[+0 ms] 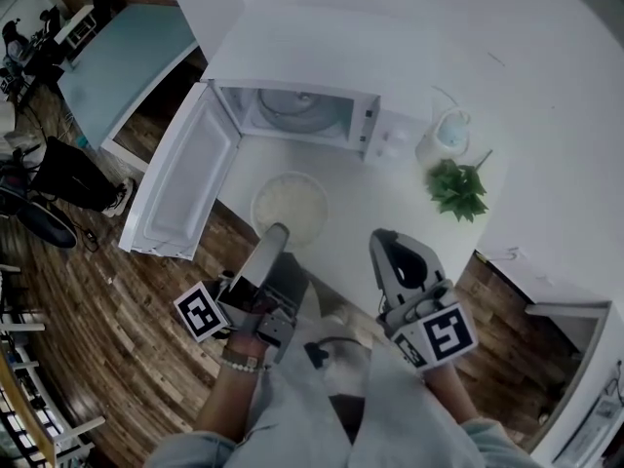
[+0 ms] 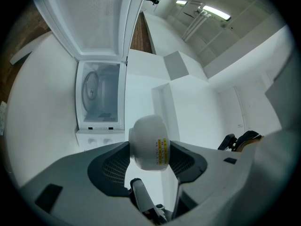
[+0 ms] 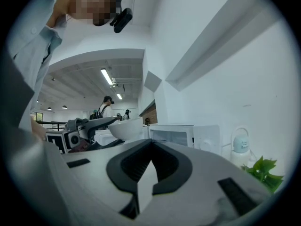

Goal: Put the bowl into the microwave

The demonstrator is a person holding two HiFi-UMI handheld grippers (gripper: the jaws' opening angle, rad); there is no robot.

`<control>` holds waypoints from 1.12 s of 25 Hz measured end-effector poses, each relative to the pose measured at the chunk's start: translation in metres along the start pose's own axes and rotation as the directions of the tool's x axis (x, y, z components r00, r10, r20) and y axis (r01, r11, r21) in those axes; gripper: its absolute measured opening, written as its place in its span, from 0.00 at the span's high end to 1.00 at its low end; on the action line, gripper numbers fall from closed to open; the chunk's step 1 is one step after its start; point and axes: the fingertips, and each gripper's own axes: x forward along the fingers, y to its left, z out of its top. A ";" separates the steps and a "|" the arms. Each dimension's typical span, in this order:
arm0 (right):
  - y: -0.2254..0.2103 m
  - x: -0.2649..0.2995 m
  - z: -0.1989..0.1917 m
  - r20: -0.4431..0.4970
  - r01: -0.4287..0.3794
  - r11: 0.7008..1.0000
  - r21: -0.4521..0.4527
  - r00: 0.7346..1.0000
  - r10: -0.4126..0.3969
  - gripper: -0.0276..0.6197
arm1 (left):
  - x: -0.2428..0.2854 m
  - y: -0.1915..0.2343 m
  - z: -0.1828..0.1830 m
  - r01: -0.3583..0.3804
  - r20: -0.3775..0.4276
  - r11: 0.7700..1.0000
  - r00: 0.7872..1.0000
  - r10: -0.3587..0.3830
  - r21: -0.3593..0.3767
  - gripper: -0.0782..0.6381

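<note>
In the head view the left gripper (image 1: 276,232) covers the near rim of the bowl (image 1: 290,203). The roof of the microwave (image 1: 375,125) hides most of its inside. In the left gripper view the jaws hide both sides of the bowl. The print on its yellow sticker (image 2: 162,152) is too small to read. In the right gripper view the plant (image 3: 264,172) is partly cut off.

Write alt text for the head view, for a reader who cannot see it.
Seen from above, the left tool grips a white bowl by its rim in front of a microwave whose door stands open to the left. The right tool is shut and empty beside it. A kettle and a plant sit on the counter to the microwave's right.
</note>
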 end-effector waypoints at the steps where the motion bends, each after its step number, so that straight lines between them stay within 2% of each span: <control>1: 0.000 0.003 -0.001 -0.005 -0.004 1.000 -0.005 1.000 0.004 0.96 | 0.000 0.001 0.003 -0.004 0.002 1.000 1.000 0.004 0.000 0.56; 14: -0.014 0.053 -0.007 -0.049 0.019 0.999 -0.027 0.999 -0.021 0.96 | 0.025 0.031 0.046 -0.035 -0.023 0.999 0.999 0.034 -0.018 0.56; 18: -0.022 0.071 -0.005 -0.037 0.051 0.999 -0.005 0.998 -0.051 0.96 | 0.034 0.040 0.060 -0.038 -0.031 0.999 0.999 0.037 -0.037 0.56; 28: -0.034 0.113 -0.005 -0.037 0.085 0.996 -0.012 0.996 -0.085 0.96 | 0.049 0.071 0.090 -0.072 -0.068 0.996 0.995 0.068 -0.058 0.56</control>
